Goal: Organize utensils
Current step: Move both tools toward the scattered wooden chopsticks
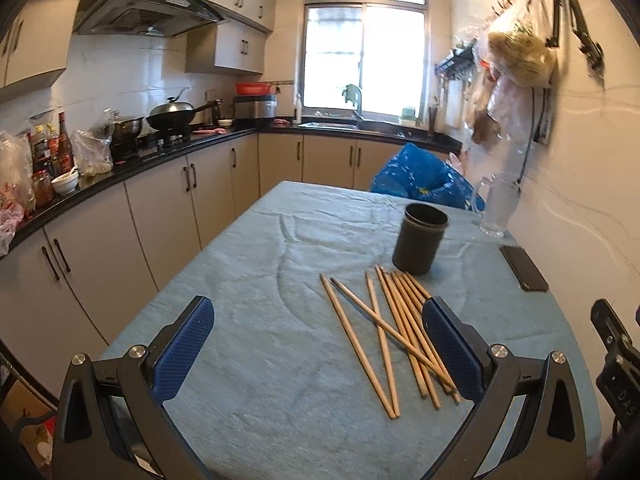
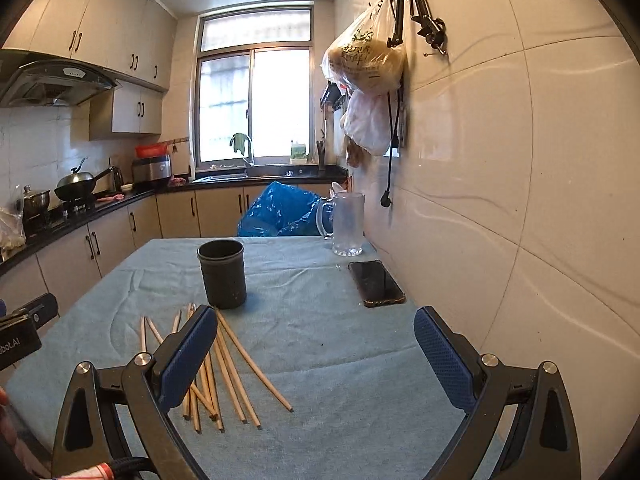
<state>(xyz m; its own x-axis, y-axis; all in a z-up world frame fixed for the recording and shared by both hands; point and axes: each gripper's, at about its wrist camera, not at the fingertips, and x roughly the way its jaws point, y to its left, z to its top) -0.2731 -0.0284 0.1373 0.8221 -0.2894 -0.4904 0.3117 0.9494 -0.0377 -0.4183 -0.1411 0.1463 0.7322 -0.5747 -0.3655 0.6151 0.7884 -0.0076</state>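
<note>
Several wooden chopsticks (image 1: 394, 332) lie loosely crossed on the blue-grey tablecloth (image 1: 260, 264), just in front of a dark round cup (image 1: 420, 239) that stands upright and looks empty. My left gripper (image 1: 316, 320) hovers open above the cloth, with the chopsticks near its right finger. In the right wrist view the same chopsticks (image 2: 236, 368) spread out beside the left finger, and the cup (image 2: 222, 273) stands behind them. My right gripper (image 2: 314, 330) is open and holds nothing.
A black phone (image 2: 376, 283) lies near the wall on the right, with a clear glass mug (image 2: 347, 224) behind it. A blue plastic bag (image 2: 280, 210) sits beyond the table's far edge. Kitchen counters (image 1: 120, 168) with pots run along the left. Bags (image 2: 366, 64) hang on the right wall.
</note>
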